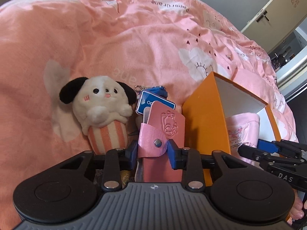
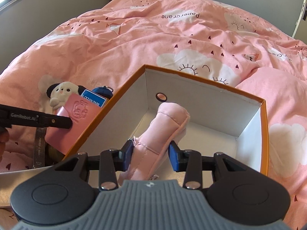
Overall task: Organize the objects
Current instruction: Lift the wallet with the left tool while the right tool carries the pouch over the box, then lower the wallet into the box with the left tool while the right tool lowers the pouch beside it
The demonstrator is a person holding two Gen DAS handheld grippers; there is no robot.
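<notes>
My left gripper (image 1: 153, 148) is shut on a pink leather card holder (image 1: 163, 128) with a snap strap, held upright just left of the orange box (image 1: 205, 118). The holder also shows in the right wrist view (image 2: 76, 120). My right gripper (image 2: 150, 155) is shut on a soft pink pouch (image 2: 161, 134) and holds it inside the orange box (image 2: 263, 134), above its white floor. The pouch shows inside the box in the left wrist view (image 1: 241, 128). A white plush dog (image 1: 103, 111) in a striped cup lies on the bed left of the holder.
A blue Ocean Park tag (image 1: 153, 102) with a keyring lies behind the card holder. A strip marked photo card (image 2: 39, 149) lies by the box's left side. The pink duvet (image 2: 153, 38) covers the bed. A door (image 1: 276, 17) stands at the far right.
</notes>
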